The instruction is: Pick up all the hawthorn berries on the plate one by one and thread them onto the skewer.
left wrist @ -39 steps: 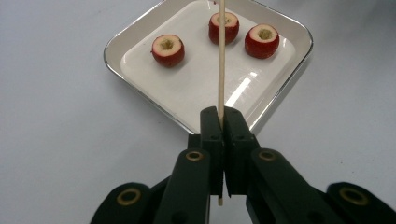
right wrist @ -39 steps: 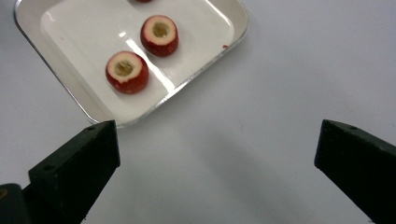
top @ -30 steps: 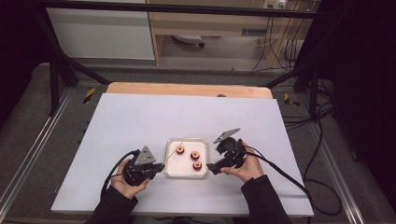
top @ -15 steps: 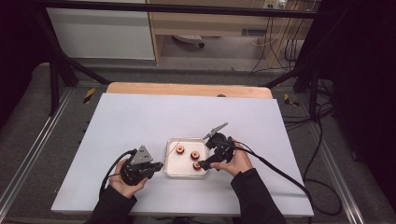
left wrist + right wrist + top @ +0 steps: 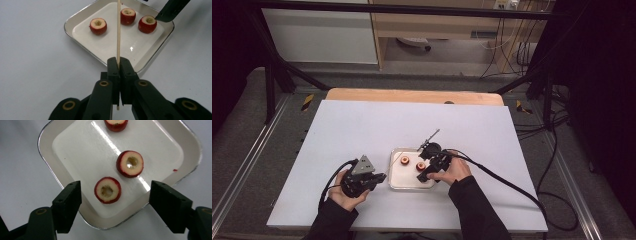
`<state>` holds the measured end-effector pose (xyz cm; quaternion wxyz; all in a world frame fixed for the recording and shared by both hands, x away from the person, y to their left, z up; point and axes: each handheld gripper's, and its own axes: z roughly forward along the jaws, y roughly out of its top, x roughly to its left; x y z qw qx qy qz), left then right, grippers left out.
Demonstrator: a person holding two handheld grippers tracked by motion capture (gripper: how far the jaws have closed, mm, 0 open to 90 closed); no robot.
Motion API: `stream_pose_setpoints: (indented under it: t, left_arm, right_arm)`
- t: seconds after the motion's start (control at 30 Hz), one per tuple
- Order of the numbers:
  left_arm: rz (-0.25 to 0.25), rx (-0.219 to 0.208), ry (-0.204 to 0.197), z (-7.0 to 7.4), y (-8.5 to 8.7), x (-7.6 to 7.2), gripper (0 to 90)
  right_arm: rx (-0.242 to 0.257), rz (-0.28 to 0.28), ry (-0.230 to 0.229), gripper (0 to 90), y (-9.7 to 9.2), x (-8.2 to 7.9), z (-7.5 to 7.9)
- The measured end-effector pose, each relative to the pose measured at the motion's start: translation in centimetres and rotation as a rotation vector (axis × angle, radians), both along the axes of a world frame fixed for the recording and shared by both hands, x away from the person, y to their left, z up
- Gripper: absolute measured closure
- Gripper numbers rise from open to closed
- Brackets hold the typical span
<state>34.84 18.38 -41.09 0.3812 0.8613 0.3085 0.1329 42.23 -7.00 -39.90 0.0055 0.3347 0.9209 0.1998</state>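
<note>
A white square tray (image 5: 398,181) holds three red cored fruit pieces. My left gripper (image 5: 119,65) rests on the table beside the tray's left edge, shut on a thin wooden skewer (image 5: 118,32) that points over the tray. My right gripper (image 5: 115,195) hovers over the tray's right part, open. Its jaws have just been closing and stand either side of the nearest fruit piece (image 5: 107,190) without touching it. A second piece (image 5: 130,163) lies just beyond, a third (image 5: 115,123) at the far edge. In the high view the right gripper (image 5: 424,175) covers part of the tray.
The tray sits near the front of a white tabletop (image 5: 362,125) with a wooden strip (image 5: 412,96) at its far edge. Cables (image 5: 507,182) trail from both grippers. A black frame and grey floor surround the table.
My right hand has moved left from the tray's right edge to over the tray. The left gripper and skewer have stayed put.
</note>
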Motion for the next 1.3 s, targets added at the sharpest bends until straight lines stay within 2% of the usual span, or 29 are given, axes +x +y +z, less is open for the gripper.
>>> stream_pose_setpoints:
  t: [0.23, 0.3, 0.37, 0.47, 0.57, 0.73, 0.9, 1.13, 1.3]
  left_arm:
    - [0.003, -0.001, -0.001, 0.0, 0.0, 0.0, 87.9]
    - [0.002, 0.000, 0.001, 0.0, 0.0, 0.0, 87.9]
    - [0.001, 0.002, 0.002, -0.1, 0.0, 0.0, 87.9]
    - [0.000, 0.004, 0.004, -0.1, 0.0, 0.0, 87.9]
    - [0.001, 0.003, 0.004, -0.1, 0.0, 0.0, 87.9]
    - [0.000, 0.005, 0.005, -0.1, 0.0, 0.0, 87.9]
    - [0.000, 0.005, 0.005, -0.1, 0.0, 0.0, 87.9]
    - [-0.001, 0.007, 0.005, -0.1, 0.0, 0.0, 87.9]
    - [0.000, 0.007, 0.005, -0.1, 0.0, 0.0, 87.9]
  right_arm:
    - [-0.038, -0.005, 0.037, 39.4, 0.8, 0.1, -1.0]
    - [-0.035, -0.015, 0.035, 41.9, 0.8, 0.3, -1.1]
    - [-0.019, -0.025, 0.055, 45.9, 0.8, 0.3, -1.1]
    - [-0.013, -0.017, 0.053, 52.1, 0.8, 0.4, -1.0]
    - [-0.019, 0.029, 0.040, 52.2, 0.7, 0.6, -1.0]
    - [-0.039, 0.067, 0.040, 51.2, 0.8, 0.5, -1.2]
    - [-0.049, 0.094, 0.028, 54.5, 0.8, 0.5, -1.3]
    - [-0.050, 0.098, 0.032, 59.0, 1.0, 0.4, -1.5]
    - [-0.040, 0.077, 0.051, 59.4, 0.9, 0.5, -1.4]
